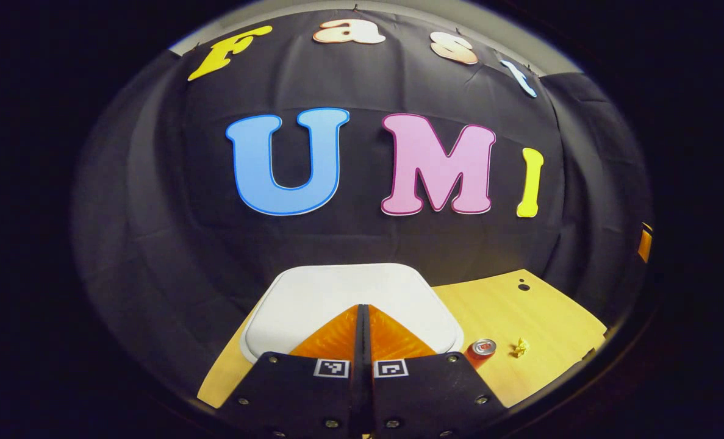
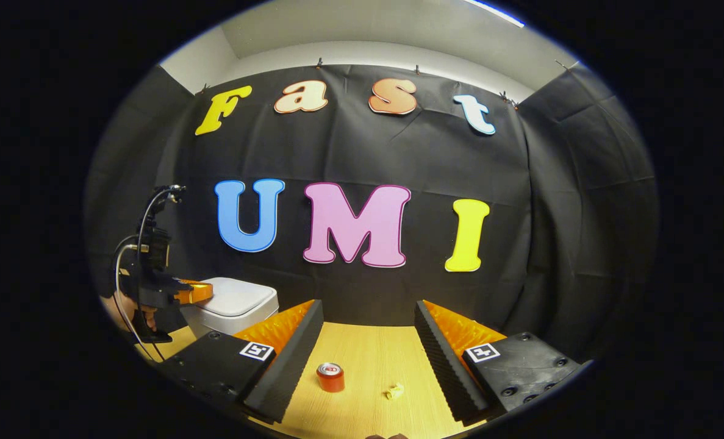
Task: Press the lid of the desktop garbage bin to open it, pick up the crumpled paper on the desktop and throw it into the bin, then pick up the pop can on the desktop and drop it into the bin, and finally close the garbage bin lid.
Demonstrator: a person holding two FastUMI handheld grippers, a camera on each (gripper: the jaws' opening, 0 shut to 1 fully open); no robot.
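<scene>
The white, square-lidded plastic bin (image 2: 235, 305) sits closed; the left gripper (image 1: 362, 312), fingers pressed together and empty, hovers over its lid. Right of the bin stand the red pop can (image 2: 330, 377) and yellow crumpled paper (image 2: 394, 391), untouched. The right gripper (image 2: 368, 341) gapes wide, empty. Everything remains.

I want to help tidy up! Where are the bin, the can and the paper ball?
Garbage bin (image 1: 349, 292): left gripper view, on its closed white lid.
Pop can (image 2: 330, 377): right gripper view, on its red side.
Crumpled paper (image 2: 393, 391): right gripper view, on its middle.
</scene>
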